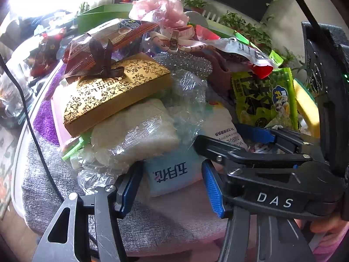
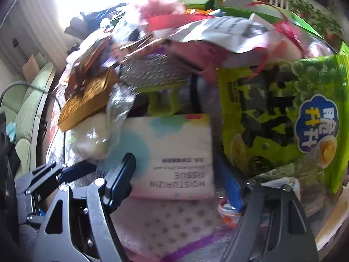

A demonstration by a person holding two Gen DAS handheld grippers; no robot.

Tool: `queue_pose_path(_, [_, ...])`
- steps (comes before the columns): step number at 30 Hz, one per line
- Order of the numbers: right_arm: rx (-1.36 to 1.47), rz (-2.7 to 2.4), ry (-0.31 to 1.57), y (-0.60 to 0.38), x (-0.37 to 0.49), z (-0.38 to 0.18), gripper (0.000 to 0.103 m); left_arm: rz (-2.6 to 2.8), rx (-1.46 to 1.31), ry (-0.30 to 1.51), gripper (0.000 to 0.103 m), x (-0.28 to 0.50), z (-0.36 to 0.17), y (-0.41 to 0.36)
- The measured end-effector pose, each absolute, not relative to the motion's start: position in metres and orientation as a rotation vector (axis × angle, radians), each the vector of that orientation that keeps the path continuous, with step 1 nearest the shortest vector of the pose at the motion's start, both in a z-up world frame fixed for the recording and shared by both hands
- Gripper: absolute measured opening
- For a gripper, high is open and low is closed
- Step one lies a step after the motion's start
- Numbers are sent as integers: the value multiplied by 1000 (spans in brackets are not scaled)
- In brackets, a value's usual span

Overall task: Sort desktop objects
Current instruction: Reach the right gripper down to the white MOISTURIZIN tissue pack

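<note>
The table [image 1: 19,144] carries a tall, loose heap. The gold chocolate box [image 1: 115,91] sits tilted high on the left, the green snack bag [image 2: 281,118] leans on the right, and the moisturizing tissue pack [image 2: 174,152] lies near and low between them. The right tool [image 2: 181,174] gapes wide around that pack, pads not pressing. The left tool [image 1: 172,183] stands part open around a small blue tissue packet [image 1: 172,174], gripping nothing. Pulling the low pack out could undermine the box and tip the heap.

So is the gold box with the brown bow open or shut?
Shut. The gold box has its lid lying flat, and the brown bow is tied on top.
</note>
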State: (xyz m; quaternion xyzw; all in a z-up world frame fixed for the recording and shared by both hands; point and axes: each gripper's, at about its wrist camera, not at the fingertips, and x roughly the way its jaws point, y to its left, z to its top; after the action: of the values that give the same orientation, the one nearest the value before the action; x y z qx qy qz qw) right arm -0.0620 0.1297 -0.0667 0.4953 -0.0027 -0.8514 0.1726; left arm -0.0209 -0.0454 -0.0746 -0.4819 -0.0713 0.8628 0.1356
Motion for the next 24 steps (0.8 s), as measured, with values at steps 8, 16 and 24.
queue_pose_path(8, [1483,-2333,-117,156,-54,-63,35,2459,-1391,-160,56,-13,-69,-48])
queue_pose_path(16, [1554,-2226,-154,154,-8,-64,34,2367,-1411,-92,56,11,-63,-52])
queue_pose_path(24, [1550,-2258,-156,155,-6,-67,44,2440,-1445,-143,56,1,-67,-63])
